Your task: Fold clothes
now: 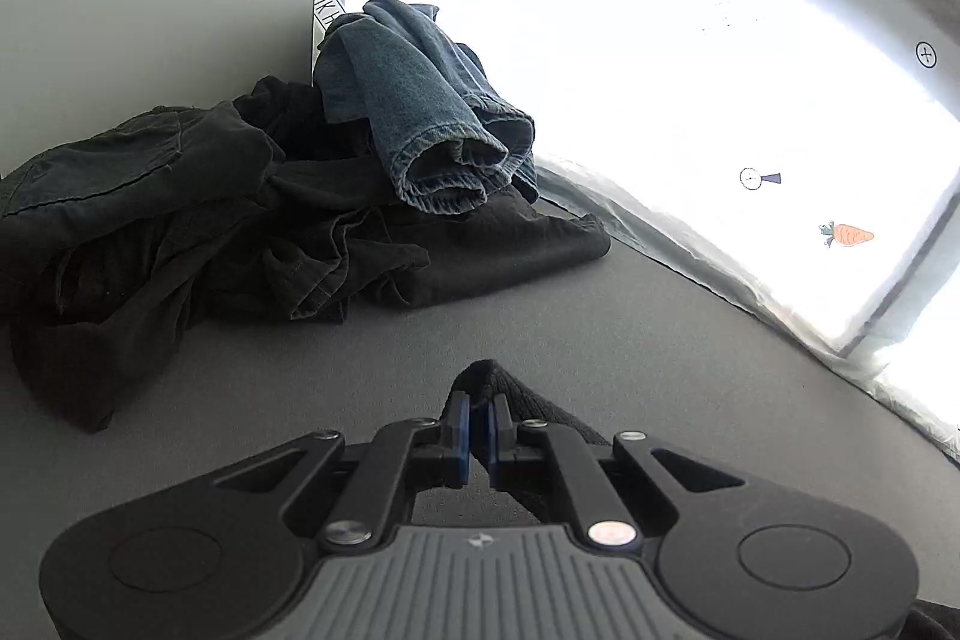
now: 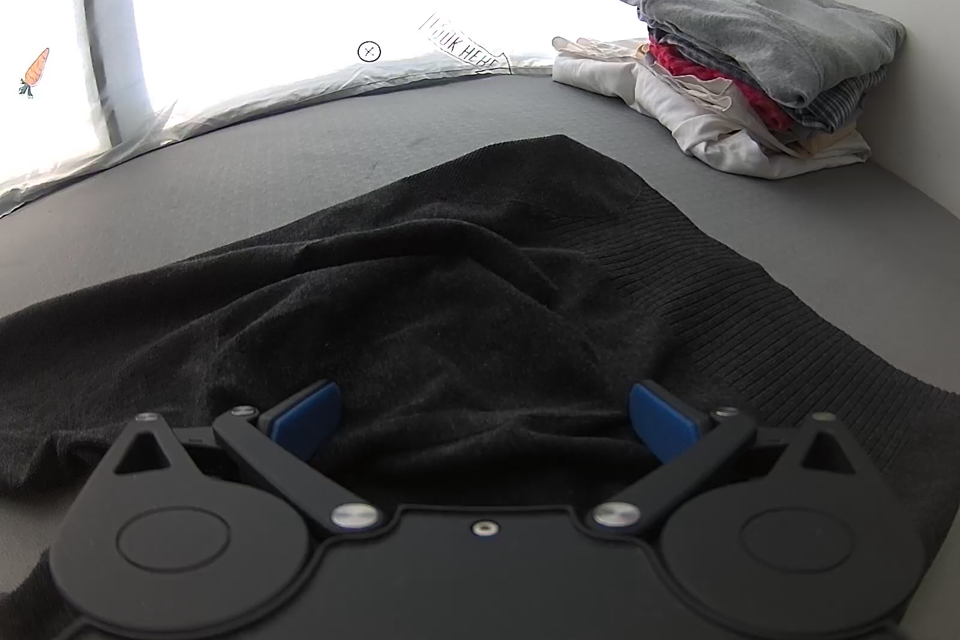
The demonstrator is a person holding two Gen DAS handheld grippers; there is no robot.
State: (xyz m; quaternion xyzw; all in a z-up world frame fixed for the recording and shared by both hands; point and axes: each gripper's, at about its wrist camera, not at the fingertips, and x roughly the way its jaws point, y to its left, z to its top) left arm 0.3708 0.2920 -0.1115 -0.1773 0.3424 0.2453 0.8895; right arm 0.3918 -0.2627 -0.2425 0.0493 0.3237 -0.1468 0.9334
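Only the left wrist view shows the left gripper (image 1: 478, 421) clenched on the dark ribbed knit sweater (image 2: 420, 292); right gripper (image 2: 483, 421) released above it, ribbed hem toward 3 o'clock on grey table (image 2: 660, 124).

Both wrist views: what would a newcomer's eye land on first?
The dark knit sweater spread across the grey table, under the open right gripper. Then the left gripper shut on a ribbed edge, the blue jeans atop a dark heap, and the folded stack in the far corner.
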